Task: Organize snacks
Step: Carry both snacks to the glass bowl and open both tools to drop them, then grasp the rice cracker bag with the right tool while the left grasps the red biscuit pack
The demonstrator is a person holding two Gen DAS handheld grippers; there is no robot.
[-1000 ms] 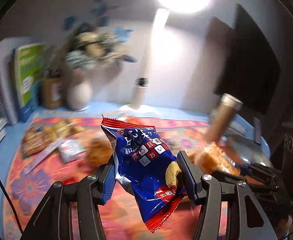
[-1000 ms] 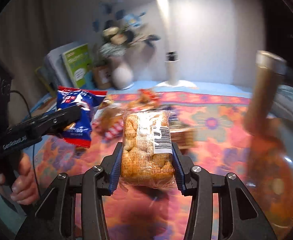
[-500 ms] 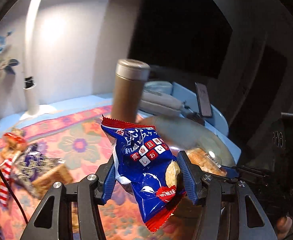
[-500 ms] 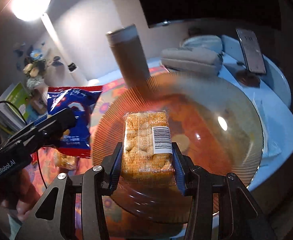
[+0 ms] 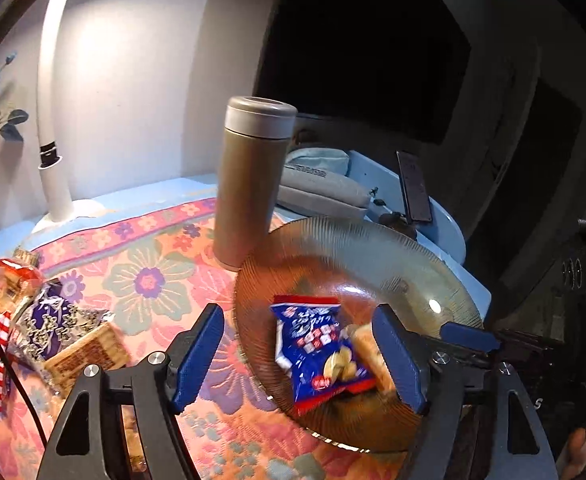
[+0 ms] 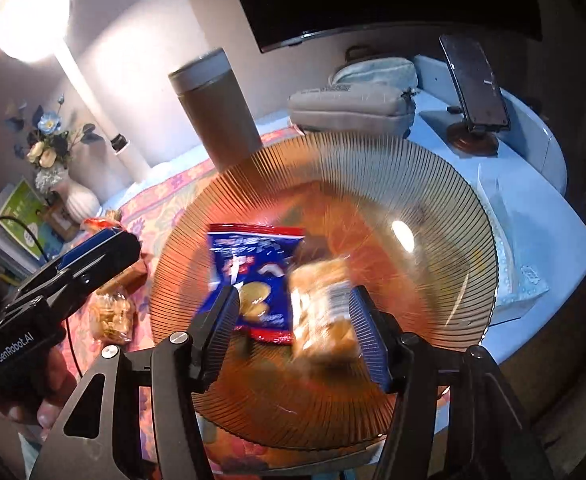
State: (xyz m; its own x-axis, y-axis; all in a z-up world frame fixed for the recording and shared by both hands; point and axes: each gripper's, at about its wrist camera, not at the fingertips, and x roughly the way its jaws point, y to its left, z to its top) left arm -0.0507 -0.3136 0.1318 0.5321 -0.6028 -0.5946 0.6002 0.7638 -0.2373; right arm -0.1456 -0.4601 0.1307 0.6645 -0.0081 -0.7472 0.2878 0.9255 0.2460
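Swung from the snack pile over to the ribbed glass plate (image 5: 445, 268) since a second ago, both packets now let go and blurred in mid-drop.

Far left of the left wrist view: leftover snacks (image 5: 53, 332) heaped on the floral cloth (image 5: 153, 280), still to be sorted. Left of centre: tan thermos (image 5: 249, 184) standing upright, touching or just behind the plate's rim. Centre to right: blue rice-cracker packet (image 5: 317, 356) lying tilted in the plate, with the clear cracker pack (image 5: 373, 356) just beside it on the right. Dropped here, presumably, to gather loose snacks in one dish.

Left gripper (image 5: 305, 360) spreading wide, jaws well apart, pads clear of the blue packet between them, nothing clamped. In the right wrist view, left to right: left gripper at the frame's left edge, blue packet at centre, cracker pack right of it. Right gripper (image 6: 293, 332) also opening, jaws apart; cracker pack (image 6: 325, 312) near the right pad, too blurred to tell whether touching, no longer pinched.
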